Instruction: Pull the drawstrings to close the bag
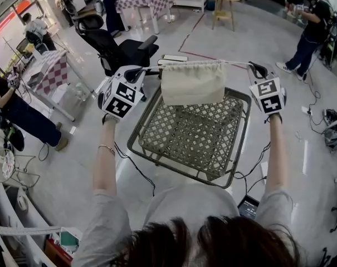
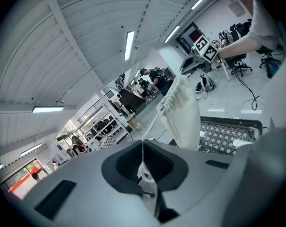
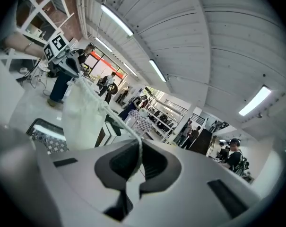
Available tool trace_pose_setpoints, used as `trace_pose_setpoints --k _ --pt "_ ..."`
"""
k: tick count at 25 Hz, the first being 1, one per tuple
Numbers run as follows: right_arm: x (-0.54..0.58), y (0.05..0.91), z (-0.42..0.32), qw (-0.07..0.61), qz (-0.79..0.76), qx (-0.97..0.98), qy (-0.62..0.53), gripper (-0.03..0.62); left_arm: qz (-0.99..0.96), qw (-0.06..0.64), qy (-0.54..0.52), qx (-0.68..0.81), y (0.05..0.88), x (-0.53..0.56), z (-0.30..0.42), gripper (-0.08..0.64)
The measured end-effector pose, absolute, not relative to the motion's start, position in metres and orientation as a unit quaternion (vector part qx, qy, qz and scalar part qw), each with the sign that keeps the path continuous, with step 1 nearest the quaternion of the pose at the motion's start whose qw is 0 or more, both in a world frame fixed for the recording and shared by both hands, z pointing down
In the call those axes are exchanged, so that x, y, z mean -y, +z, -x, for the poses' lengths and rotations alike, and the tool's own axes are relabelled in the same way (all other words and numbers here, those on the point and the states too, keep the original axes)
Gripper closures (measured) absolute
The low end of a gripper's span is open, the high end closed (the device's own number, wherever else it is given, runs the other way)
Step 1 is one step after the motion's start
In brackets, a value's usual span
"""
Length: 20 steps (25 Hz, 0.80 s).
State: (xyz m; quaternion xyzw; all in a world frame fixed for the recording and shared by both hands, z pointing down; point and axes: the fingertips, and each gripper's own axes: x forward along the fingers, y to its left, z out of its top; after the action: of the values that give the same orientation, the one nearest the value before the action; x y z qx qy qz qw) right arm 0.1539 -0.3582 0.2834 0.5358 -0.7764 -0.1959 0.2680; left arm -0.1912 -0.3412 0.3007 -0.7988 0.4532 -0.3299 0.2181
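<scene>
Head view: left gripper (image 1: 136, 72) and right gripper (image 1: 256, 69) are suspending the cream bag (image 1: 192, 83) over a lattice table (image 1: 157, 156). Both are clenching its drawstrings (image 3: 120, 120).

I see bag (image 1: 191, 82) between left gripper (image 1: 136, 71) and right gripper (image 1: 256, 68), on drawstrings (image 3: 120, 120) | above lattice stand (image 1: 185, 138) | office chair (image 1: 121, 52) behind, left.

The left arm (image 1: 106, 163) and right arm (image 1: 275, 154) stretch forward, well apart and level with each other. The left tongs (image 1: 136, 72) and right tongs (image 1: 256, 69) have their jaws closed, each pinching a taut drawstring (image 2: 151, 125).
</scene>
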Motion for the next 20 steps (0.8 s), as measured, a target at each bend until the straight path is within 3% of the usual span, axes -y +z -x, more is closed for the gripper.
trace_pose_setpoints --k 11,20 --pt "0.359 0.276 -0.164 0.141 -0.600 0.779 -0.119 0.569 0.797 0.191 -0.250 -0.515 0.299 0.340 0.188 0.535" --pt "0.356 0.278 -0.171 0.118 -0.614 0.773 -0.102 0.569 0.799 0.184 -0.238 -0.521 0.297 0.335 0.190 0.534"
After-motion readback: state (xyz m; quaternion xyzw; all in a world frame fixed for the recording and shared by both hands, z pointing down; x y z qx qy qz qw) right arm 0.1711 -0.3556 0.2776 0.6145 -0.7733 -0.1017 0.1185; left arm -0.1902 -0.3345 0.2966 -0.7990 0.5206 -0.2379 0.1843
